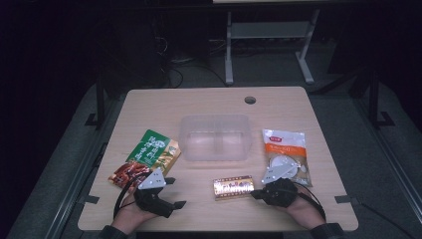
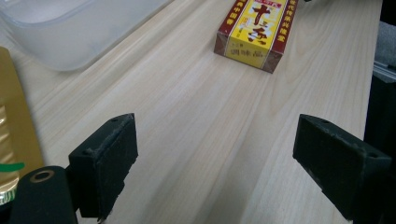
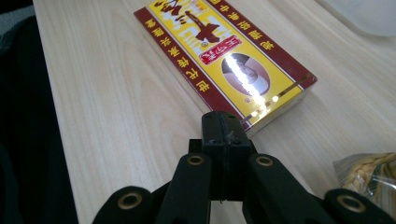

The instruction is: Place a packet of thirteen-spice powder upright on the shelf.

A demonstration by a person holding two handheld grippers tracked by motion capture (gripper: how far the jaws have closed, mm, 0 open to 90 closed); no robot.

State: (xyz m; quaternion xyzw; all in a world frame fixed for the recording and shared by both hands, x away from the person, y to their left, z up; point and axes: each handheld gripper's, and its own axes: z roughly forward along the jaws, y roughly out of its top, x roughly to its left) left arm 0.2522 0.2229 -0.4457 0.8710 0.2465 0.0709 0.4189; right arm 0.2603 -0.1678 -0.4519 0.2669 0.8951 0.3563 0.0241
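While the left claw [image 2: 215, 163] gapes and the right claw [image 3: 227, 135] is pressed together, a glossy yellow-and-maroon box [image 3: 224, 58] lies flat.

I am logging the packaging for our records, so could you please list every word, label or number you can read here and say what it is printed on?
"十三香": large red characters on the yellow box, partly cut off at the frame edge.
Yellow characters along the box's dark red borders: too small to read reliably.
Green and red snack packet: white characters, too blurred to read.
White bag: red label, unreadable.
Clear plastic container: no text.
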